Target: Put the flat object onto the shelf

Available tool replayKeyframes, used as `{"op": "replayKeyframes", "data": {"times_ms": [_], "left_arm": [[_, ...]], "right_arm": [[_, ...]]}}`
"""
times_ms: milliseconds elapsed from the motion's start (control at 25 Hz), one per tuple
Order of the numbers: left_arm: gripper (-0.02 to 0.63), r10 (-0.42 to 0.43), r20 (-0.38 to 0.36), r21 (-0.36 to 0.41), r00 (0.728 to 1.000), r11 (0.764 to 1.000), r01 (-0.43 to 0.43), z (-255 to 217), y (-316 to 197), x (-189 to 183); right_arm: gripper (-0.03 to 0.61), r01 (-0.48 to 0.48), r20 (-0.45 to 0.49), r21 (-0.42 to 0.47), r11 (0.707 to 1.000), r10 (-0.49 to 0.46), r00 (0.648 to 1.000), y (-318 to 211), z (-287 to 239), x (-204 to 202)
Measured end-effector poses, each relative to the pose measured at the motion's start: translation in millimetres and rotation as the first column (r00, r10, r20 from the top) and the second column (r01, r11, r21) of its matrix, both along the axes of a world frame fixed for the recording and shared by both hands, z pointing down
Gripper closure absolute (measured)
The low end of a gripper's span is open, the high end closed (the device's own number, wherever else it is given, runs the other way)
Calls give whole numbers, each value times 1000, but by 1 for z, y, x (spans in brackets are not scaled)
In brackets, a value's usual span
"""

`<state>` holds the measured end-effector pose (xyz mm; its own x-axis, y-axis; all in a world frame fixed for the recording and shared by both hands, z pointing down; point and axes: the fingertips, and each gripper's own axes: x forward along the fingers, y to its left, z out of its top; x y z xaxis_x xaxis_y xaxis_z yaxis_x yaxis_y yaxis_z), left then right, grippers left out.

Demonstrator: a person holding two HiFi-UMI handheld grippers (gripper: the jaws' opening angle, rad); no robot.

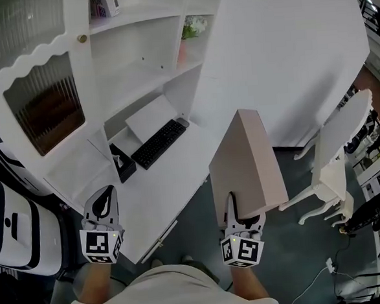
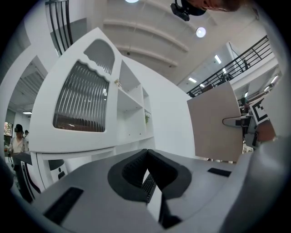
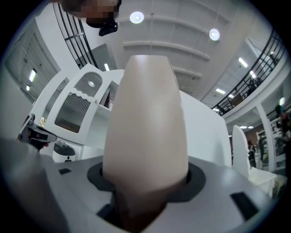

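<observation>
Right gripper [image 1: 236,210] is clamped hard on the flat object [image 1: 256,169], a plain beige slab, gripped by its near end with the jaws pressing across its thickness. Look at how it sits: the slab stands on edge, broad faces out to the left and right, and its long axis runs straight away from the person, nose tipped slightly upward toward the white shelf unit [image 1: 151,60]. In the right gripper view the beige edge [image 3: 145,123] fills the middle of the picture, rising out from between the jaws. From the left gripper view you get the broad face [image 2: 213,123] side-on, with one jaw lying flat against it. The slab hangs in the air over the dark floor, just off the right corner of the white desk surface [image 1: 172,175], not yet on any shelf. Left gripper [image 1: 104,203] hovers low over the desk's near left edge, jaws pinched together with nothing between them, tips meeting in its own view [image 2: 146,157]. On the desk lie a black keyboard [image 1: 159,144], a white panel [image 1: 150,116] behind it and a small black box [image 1: 122,162]. A printed carton [image 1: 105,3] sits on an upper shelf, its lettering too small to read. The beige slab shows no visible label, only bare faces.
</observation>
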<state>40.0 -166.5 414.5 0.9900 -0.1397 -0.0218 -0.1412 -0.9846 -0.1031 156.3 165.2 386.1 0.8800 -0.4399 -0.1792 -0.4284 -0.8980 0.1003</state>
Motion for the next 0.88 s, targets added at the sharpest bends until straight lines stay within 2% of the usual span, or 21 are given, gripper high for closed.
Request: {"op": "replayKeyframes", "data": {"times_ms": [240, 360, 680, 880], "left_arm": [[613, -44, -4, 12, 999, 999, 44, -2, -9, 14], [614, -88, -9, 15, 996, 996, 88, -5, -17, 20], [613, -185, -6, 13, 983, 983, 185, -10, -33, 30], [613, -253, -4, 11, 967, 967, 253, -11, -49, 29]], "right_arm": [[305, 31, -16, 7, 999, -31, 999, -14, -4, 39], [307, 60, -40, -18, 998, -61, 997, -25, -9, 67], [308, 128, -135, -137, 982, -146, 980, -59, -32, 130], [308, 169, -230, -262, 950, -232, 945, -96, -50, 156]]}}
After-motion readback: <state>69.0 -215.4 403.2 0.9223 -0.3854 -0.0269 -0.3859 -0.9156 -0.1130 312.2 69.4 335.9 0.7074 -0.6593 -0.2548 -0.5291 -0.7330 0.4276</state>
